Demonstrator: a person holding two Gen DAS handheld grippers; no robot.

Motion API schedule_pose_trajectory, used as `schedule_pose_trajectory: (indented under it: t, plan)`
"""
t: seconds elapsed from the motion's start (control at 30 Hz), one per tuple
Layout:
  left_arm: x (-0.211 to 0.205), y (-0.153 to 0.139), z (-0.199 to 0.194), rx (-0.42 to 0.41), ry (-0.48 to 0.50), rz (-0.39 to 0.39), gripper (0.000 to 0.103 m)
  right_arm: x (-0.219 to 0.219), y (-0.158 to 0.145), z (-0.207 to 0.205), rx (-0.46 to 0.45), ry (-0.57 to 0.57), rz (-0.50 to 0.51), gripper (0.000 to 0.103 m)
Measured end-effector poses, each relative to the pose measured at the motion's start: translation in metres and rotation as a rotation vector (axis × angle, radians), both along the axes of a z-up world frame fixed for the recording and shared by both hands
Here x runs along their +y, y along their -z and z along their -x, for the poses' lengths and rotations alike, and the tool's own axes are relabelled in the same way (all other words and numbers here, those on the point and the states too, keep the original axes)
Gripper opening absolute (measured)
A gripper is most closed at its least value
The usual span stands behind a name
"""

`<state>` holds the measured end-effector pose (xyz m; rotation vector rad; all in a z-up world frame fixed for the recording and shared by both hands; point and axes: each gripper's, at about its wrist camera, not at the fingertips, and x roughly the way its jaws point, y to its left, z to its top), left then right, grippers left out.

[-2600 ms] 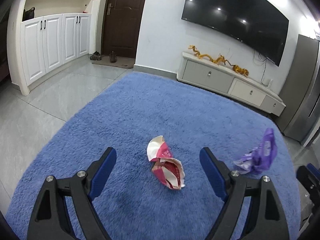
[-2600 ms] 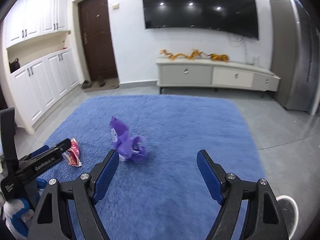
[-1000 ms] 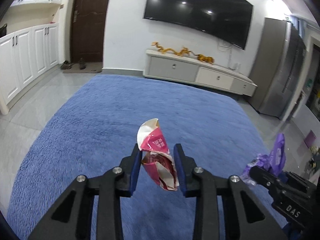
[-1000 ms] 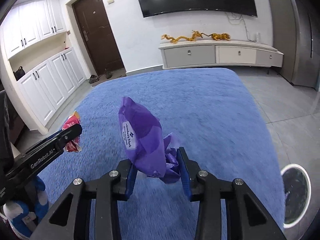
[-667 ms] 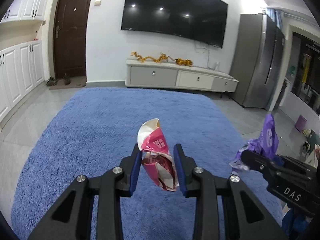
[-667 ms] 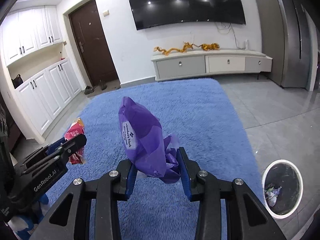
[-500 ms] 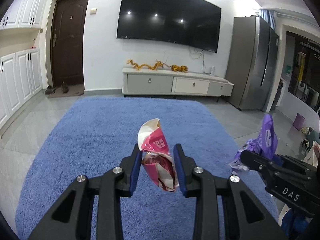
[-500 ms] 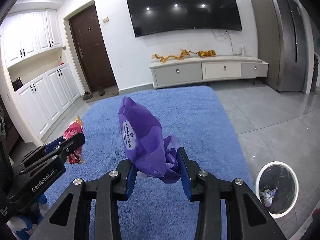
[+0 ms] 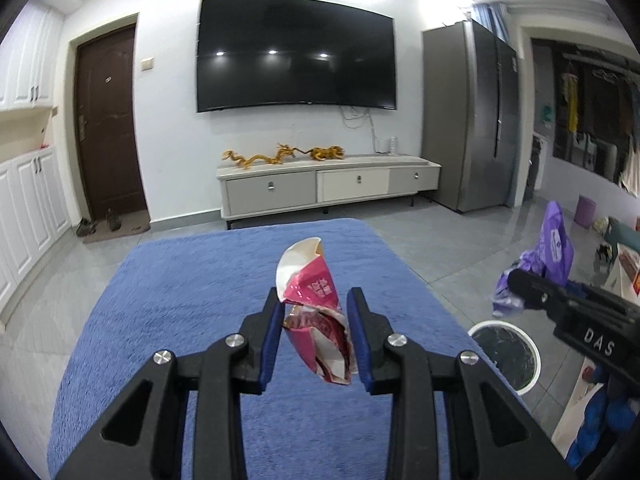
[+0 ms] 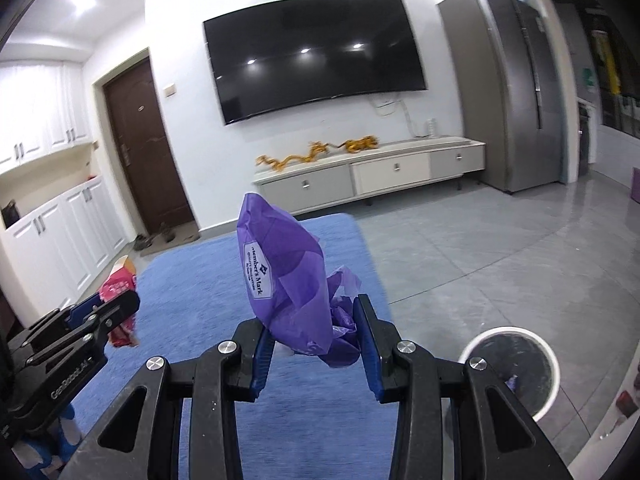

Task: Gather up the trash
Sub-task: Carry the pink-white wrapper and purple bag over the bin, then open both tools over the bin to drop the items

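- The left claw point(image 9: 314, 322) is pinching a crumpled pink and white wrapper point(image 9: 316, 312) between its blue pads; the wrapper stands up out of the grip and also hangs a little below it, well above the blue rug point(image 9: 200, 280).
- The right claw point(image 10: 314, 330) is pinching a purple plastic bag point(image 10: 286, 276) with a white label. The bag is bunched low at the pads, and most of it rises free above them.
- I think both pieces are held at their crushed middle because thin film has no firm edge, and a grip on the bunched part is less likely to slip.
- Both claws are lifted away from the rug, side by side. In the left view the right claw with its purple load is at the right edge; in the right view the left claw is at the left edge.
- The white round trash bin point(image 10: 554, 364) stands on the grey tiled floor point(image 10: 480, 248), just beside the rug's right edge and low in both views.
- Inside the bin there is a dark liner, and some small scraps lie at the bottom; what they are, I cannot tell.
- The bin is nearer to the right claw, so it seems the purple bag can go in first. Each claw should be above the opening when it lets go, because light film can drift and fall beside the rim.
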<state>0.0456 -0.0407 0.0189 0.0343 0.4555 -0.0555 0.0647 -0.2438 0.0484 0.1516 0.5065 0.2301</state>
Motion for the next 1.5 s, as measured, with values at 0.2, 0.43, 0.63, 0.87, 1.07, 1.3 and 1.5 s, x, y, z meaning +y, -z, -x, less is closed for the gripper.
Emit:
schedule_pose_trajectory:
  t: [0.2,0.43,0.63,0.87,1.07,1.3,1.5]
  plan:
    - [-0.050,0.001,-0.018,0.045,0.105,-0.042,0.030,-0.043,0.004,-0.001,-0.019,0.106,-0.004,0.036]
    - [-0.145,0.015,-0.061,0.173,0.306,-0.051,0.030,-0.126,0.033,-0.007,0.033,0.298,-0.042,0.036]
    - [-0.236,0.045,-0.112,0.294,0.437,-0.055,0.031,-0.200,0.070,-0.027,0.132,0.451,-0.083,0.038]
    - [-0.310,0.085,-0.168,0.437,0.535,-0.005,0.031,-0.255,0.120,-0.066,0.252,0.516,-0.124,0.040]
    - [-0.341,0.116,-0.202,0.523,0.565,0.049,0.050,-0.274,0.152,-0.087,0.333,0.549,-0.133,0.048]
    - [-0.350,0.130,-0.213,0.559,0.556,0.072,0.055,-0.276,0.157,-0.090,0.376,0.587,-0.111,0.051]
    - [-0.325,0.113,-0.195,0.475,0.483,0.030,0.055,-0.259,0.139,-0.084,0.366,0.563,-0.105,0.053]
